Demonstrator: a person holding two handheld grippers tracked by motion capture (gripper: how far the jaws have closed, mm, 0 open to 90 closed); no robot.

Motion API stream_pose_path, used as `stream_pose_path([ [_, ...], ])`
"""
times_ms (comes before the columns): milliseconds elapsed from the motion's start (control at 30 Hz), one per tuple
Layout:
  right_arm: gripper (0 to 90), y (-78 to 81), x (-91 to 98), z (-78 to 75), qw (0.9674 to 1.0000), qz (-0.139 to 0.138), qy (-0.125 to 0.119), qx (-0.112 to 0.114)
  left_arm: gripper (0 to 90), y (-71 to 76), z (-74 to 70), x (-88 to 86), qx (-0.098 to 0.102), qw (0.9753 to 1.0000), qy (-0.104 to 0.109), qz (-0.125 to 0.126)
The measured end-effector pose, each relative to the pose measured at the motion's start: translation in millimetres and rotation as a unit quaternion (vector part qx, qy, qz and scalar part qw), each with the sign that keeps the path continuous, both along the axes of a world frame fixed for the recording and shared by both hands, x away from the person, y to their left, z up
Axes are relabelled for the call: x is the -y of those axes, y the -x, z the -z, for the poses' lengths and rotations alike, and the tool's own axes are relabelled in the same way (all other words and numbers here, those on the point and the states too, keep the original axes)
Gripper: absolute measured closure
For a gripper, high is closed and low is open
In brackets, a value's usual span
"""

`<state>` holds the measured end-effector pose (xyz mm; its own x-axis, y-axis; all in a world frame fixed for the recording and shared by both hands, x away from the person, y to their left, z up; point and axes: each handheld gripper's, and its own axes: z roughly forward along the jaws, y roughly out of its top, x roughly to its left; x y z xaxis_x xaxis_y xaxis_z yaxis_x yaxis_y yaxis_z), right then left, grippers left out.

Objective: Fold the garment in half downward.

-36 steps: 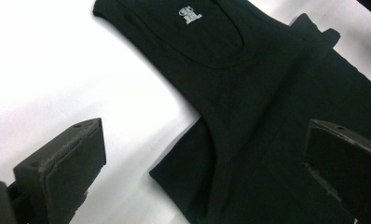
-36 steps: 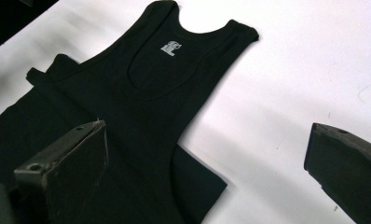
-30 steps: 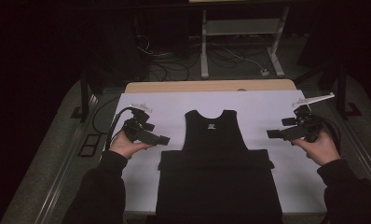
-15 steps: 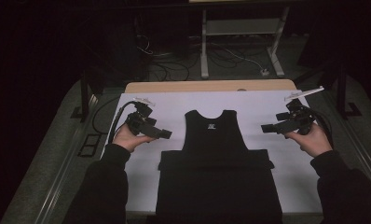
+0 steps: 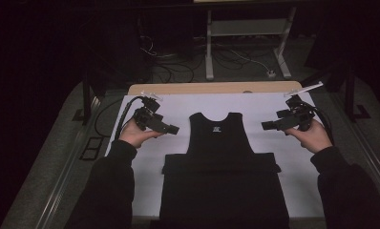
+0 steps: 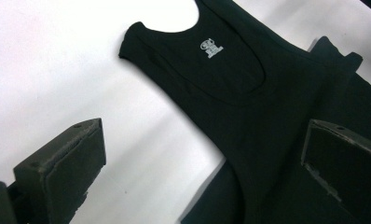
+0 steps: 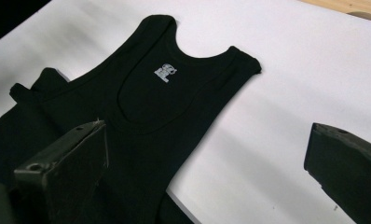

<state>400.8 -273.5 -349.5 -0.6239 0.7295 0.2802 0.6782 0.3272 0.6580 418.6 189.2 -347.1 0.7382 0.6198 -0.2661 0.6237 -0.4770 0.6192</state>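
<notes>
A black tank top (image 5: 219, 157) lies flat on the white table cover (image 5: 178, 107), its neck toward the far edge and a small white label (image 6: 210, 47) inside the neckline (image 7: 165, 72). Its lower part is wider, with a folded band across the middle. My left gripper (image 5: 173, 129) hovers open just left of the top's shoulder strap, jaws pointing right. My right gripper (image 5: 266, 126) hovers open right of the other strap, pointing left. Both gripper views show wide-apart jaws with nothing between them, looking down on the top (image 6: 249, 93) (image 7: 141, 121).
The white cover leaves a wooden strip (image 5: 216, 88) bare at the table's far edge. Beyond it stand a white frame (image 5: 245, 33) and cables on the dark floor. Bare white cover lies on both sides of the garment.
Both hands have moved forward and inward toward the tank top's shoulders. The garment has not moved.
</notes>
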Motion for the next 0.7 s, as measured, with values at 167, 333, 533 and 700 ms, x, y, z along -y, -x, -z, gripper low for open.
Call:
stream_pose_path([
  [167,0.0,-7.1,-7.7,1.3,1.0000,-0.007,0.006,-0.003,0.0,-6.7,3.0,3.4,-0.001,1.0000,-0.001,0.003],
  [333,0.0,-14.0,-14.7,3.5,1.0000,-0.008,0.003,-0.004,0.0,-10.2,7.0,4.9,-0.002,1.0000,0.000,0.000],
  [533,0.0,-20.1,-24.7,8.9,0.9999,-0.015,0.001,-0.005,0.0,-16.8,14.3,7.8,-0.005,1.0000,0.008,-0.003],
  [700,0.0,-25.9,-30.3,15.1,0.9998,-0.016,-0.002,-0.008,0.0,-20.8,20.1,10.4,-0.003,0.9998,0.017,-0.010],
])
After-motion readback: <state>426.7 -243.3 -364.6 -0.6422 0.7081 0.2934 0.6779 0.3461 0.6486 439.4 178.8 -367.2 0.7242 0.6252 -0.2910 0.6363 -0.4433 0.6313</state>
